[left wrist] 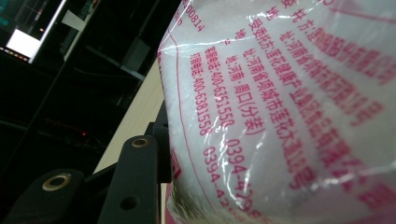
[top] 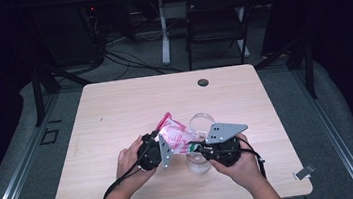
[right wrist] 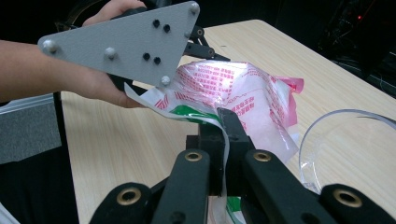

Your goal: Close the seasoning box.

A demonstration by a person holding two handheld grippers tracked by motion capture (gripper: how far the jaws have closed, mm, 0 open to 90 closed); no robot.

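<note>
A clear plastic bag of white granules with red print is held up over the table between both grippers. My left gripper is shut on the bag's body. In the left gripper view the bag presses against one black finger, and the other finger is hidden behind it. My right gripper is shut on the bag's thin edge. In the right gripper view its jaws pinch the film, with the bag bulging beyond them.
A clear glass stands below the right gripper. Just behind the bag lies a clear round container, whose rim curves at the right in the right gripper view. A small dark disc lies near the table's far edge.
</note>
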